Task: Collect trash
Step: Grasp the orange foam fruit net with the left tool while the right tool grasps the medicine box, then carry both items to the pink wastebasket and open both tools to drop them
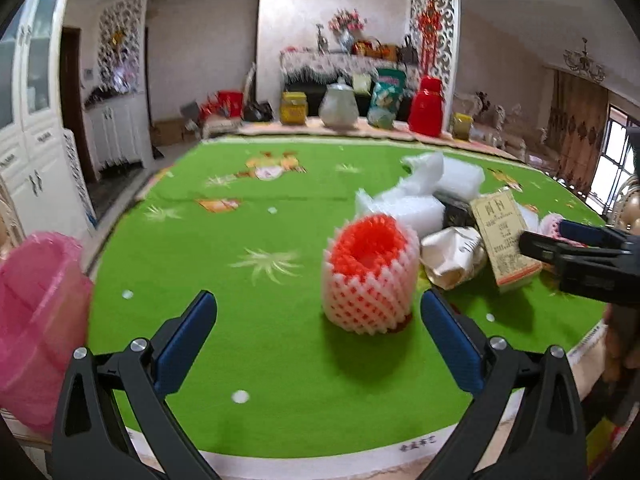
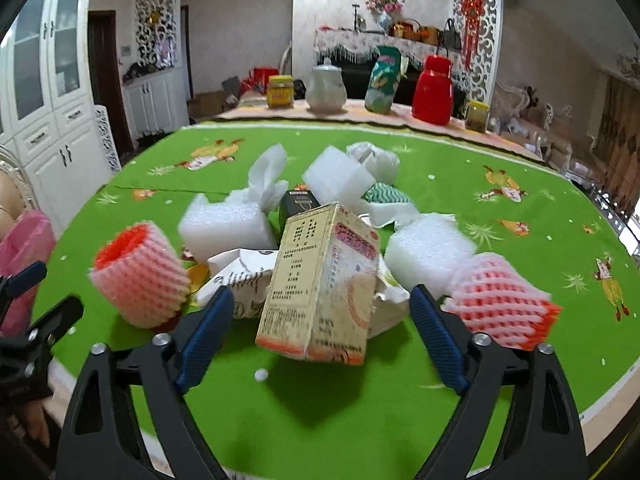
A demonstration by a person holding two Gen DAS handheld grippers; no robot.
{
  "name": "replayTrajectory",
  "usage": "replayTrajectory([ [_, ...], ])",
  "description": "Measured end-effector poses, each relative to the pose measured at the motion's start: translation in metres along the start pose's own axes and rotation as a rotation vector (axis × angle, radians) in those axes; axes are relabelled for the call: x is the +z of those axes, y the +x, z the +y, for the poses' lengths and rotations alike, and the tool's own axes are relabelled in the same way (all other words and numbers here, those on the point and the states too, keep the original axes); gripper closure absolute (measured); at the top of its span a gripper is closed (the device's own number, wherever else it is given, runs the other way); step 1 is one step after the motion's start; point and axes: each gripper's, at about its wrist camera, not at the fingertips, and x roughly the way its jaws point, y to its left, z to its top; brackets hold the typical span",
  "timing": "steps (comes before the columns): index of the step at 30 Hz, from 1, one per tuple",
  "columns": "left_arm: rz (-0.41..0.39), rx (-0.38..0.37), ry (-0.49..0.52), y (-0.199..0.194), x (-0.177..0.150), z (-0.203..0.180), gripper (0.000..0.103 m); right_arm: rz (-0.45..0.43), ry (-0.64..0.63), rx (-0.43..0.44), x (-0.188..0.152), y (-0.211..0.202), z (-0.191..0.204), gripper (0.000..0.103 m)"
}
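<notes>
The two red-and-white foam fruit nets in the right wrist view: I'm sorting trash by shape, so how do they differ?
The foam fruit net on the left stands nearly upright with its red mouth opening upward, while the foam fruit net on the right lies tipped on its side. The left one keeps a round tube shape; the right one looks flatter. Both are red inside, white mesh outside, resting on the green tablecloth.

Pale patterned walls; white glass-door cabinets (image 2: 44, 80) at left beside a dark wooden doorway (image 2: 105, 76). White carved lattice panels (image 2: 480, 20) flank a central wall column, one hung with a red knot ornament (image 2: 471, 12); a lace-draped sideboard (image 2: 360, 46) below carries a flower vase (image 2: 384, 8). Patterned brown curtains (image 1: 576, 124) and a daylit window (image 1: 616, 168) at right, with ornate pale chairs (image 1: 496, 116) along that wall.
</notes>
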Motion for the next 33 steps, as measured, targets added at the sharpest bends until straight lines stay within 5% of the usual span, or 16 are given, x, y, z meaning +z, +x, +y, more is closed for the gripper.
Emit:
replayTrajectory([
  [6, 0.066, -0.011, 0.005, 0.015, 0.0, -0.01, 0.004, 0.09, 0.036, -0.01, -0.009, 0.032, -0.005, 0.036],
  [13, 0.101, -0.011, 0.005, 0.038, 0.015, -0.025, 0.005, 0.02, 0.091, 0.029, -0.017, 0.018, -0.018, 0.043],
  [18, 0.144, 0.024, 0.014, 0.065, 0.025, -0.034, 0.015, -0.037, 0.124, 0.069, -0.02, 0.0, -0.029, 0.044],
  [21, 0.192, 0.005, 0.028, 0.081, 0.023, -0.036, 0.04, -0.067, 0.136, 0.088, -0.02, -0.006, -0.033, 0.044],
  [23, 0.169, -0.027, 0.022, 0.078, 0.021, -0.036, 0.06, -0.082, 0.146, 0.095, -0.02, -0.01, -0.036, 0.045],
  [33, -0.014, -0.022, 0.036, 0.019, 0.013, -0.007, 0.063, -0.136, 0.148, 0.131, -0.021, -0.026, -0.032, 0.045],
])
